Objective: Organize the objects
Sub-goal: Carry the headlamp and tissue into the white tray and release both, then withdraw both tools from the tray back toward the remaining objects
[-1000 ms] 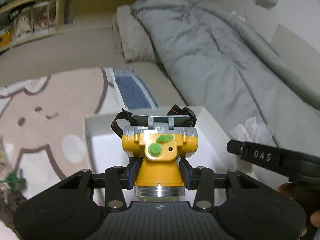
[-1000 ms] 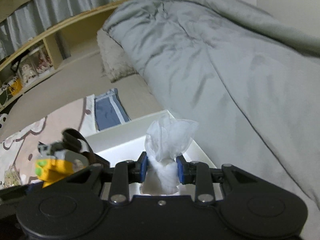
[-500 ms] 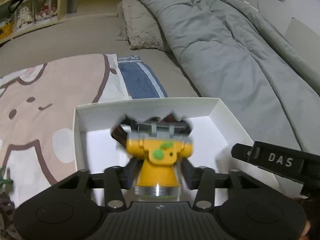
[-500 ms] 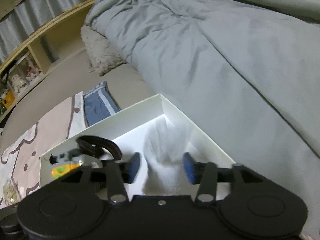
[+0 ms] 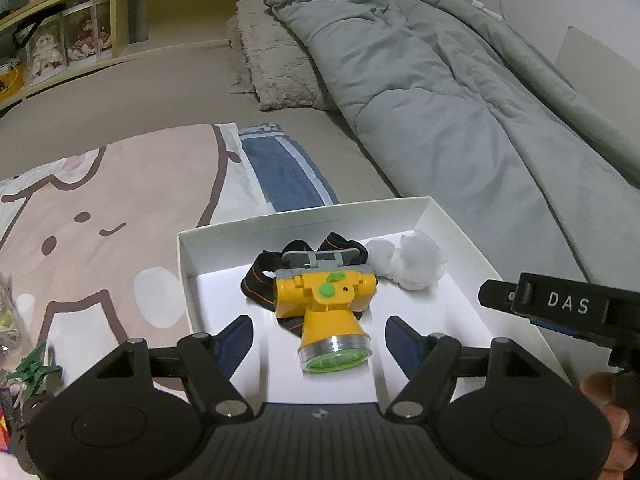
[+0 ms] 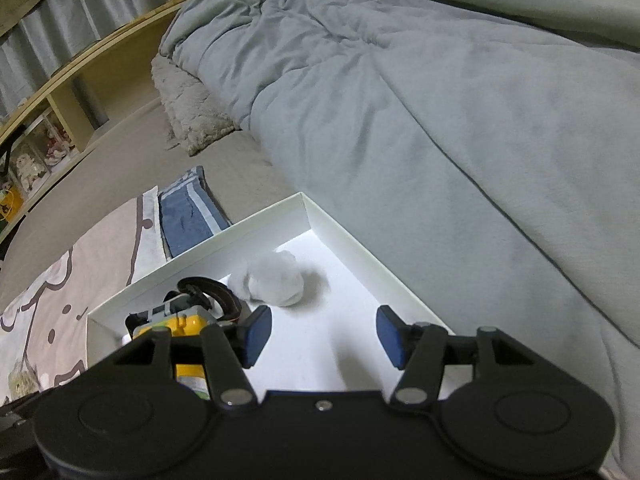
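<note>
Both claws have just opened and hold nothing: left claw [image 5: 316, 332] released the headlamp [image 5: 326, 312], right claw [image 6: 318, 334] the tissue [image 6: 276, 282], both now in the box [image 5: 304, 216].

**Surface and material notes**

Shallow white cardboard box [image 5: 448, 220]: matt, smooth walls. Yellow plastic headlamp [image 5: 326, 306]: glossy shell, shiny metallic bezel ring, woven black elastic strap. Crumpled white tissue wad [image 6: 276, 282]: soft, thin, wrinkled. Grey quilted duvet [image 6: 400, 100]: matt cloth. Shaggy beige pillow [image 5: 276, 68]: rough pile. Pale wooden shelf [image 5: 124, 20]: smooth.
</note>
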